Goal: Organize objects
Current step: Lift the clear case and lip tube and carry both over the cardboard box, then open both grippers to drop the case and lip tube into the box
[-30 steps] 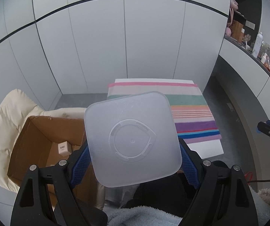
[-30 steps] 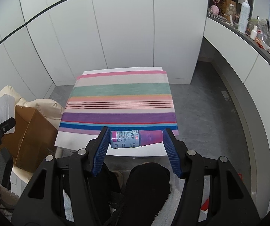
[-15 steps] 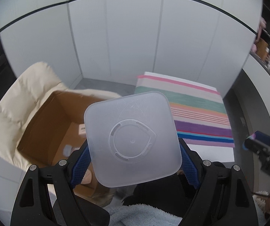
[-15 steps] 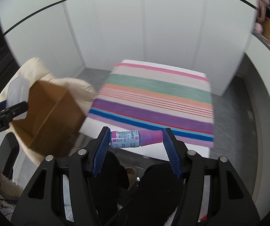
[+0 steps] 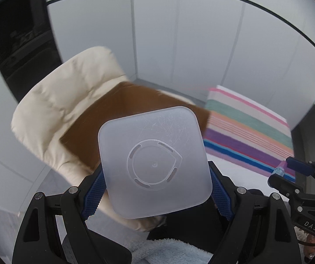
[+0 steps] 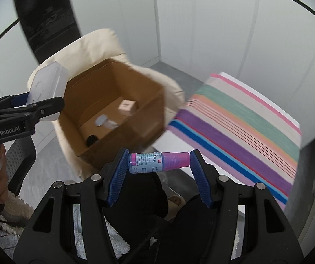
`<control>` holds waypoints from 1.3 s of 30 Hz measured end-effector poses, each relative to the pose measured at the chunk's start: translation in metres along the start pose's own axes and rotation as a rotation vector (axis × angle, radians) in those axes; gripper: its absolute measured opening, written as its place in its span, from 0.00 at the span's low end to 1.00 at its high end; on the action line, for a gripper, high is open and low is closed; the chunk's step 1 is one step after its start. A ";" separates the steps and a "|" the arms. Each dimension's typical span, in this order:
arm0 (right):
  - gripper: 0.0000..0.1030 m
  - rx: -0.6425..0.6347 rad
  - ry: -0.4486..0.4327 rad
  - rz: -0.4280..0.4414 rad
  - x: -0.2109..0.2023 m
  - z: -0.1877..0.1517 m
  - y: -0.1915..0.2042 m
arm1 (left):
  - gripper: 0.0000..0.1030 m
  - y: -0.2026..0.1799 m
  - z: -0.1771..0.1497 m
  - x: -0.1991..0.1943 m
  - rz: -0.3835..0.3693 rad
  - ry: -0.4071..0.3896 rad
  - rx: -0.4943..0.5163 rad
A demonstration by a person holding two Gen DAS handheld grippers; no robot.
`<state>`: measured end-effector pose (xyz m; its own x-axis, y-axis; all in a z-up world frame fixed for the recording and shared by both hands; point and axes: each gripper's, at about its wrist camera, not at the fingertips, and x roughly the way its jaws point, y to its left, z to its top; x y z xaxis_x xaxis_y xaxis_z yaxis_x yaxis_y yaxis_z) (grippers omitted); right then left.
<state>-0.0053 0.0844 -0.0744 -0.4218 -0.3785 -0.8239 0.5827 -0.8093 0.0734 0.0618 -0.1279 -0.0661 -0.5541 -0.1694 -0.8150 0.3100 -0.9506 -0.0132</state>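
The left gripper [image 5: 155, 189] has its jaws clamped on a frosted square container [image 5: 154, 161], which blocks most of what lies ahead of them. Beyond it a cardboard box [image 6: 115, 114] rests on a cream cushioned chair [image 6: 96, 44]; inside lie a small white carton [image 6: 126, 106], a pale round piece and something dark. The right gripper [image 6: 159, 162] pinches a small pink-capped bottle [image 6: 158, 161] sideways between its jaws, the striped surface [image 6: 241, 127] beyond and right of them.
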 end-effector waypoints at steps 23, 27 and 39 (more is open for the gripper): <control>0.58 -0.124 0.040 0.084 0.144 0.124 0.097 | 0.83 0.087 0.081 0.121 0.055 0.064 -0.146; 0.58 -0.118 0.057 0.078 0.172 0.142 0.099 | 0.83 0.090 0.101 0.140 0.046 0.064 -0.164; 0.96 -0.024 0.096 0.095 0.222 0.166 0.087 | 0.90 0.097 0.103 0.152 0.029 0.041 -0.143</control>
<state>-0.1633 -0.1447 -0.1574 -0.2966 -0.4072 -0.8638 0.6337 -0.7606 0.1410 -0.0723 -0.2726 -0.1319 -0.5124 -0.1823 -0.8392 0.4339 -0.8983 -0.0698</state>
